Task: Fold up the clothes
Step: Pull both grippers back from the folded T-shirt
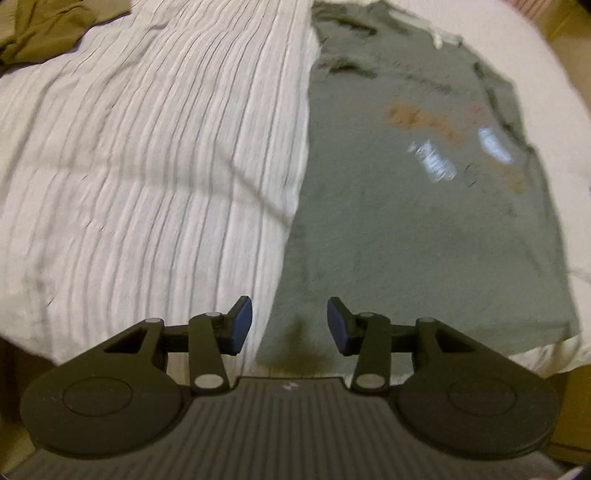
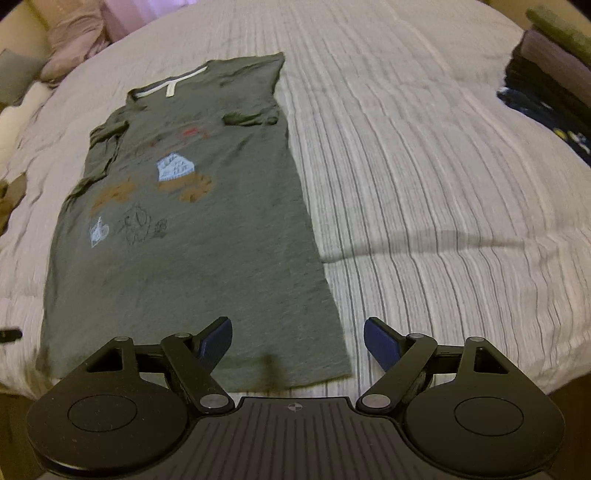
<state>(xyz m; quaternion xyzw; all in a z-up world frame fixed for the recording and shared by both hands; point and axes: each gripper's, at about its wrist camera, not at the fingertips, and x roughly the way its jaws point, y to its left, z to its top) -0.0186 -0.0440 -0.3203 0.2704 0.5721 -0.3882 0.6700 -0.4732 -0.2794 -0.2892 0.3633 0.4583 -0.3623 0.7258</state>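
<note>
A grey T-shirt [image 2: 192, 236] with a brown and light blue print lies flat on the white ribbed bedspread [image 2: 424, 177], both sides folded in to a long strip, collar at the far end. It also shows in the left wrist view [image 1: 406, 229]. My left gripper [image 1: 290, 326] is open and empty above the shirt's near left hem corner. My right gripper [image 2: 297, 345] is open and empty above the near right hem corner.
An olive garment [image 1: 44, 26] lies at the far left of the bed. Pink pillows [image 2: 77, 40] are at the head. A stack of dark folded clothes [image 2: 546, 81] sits at the far right. The bedspread [image 1: 147, 166] stretches left of the shirt.
</note>
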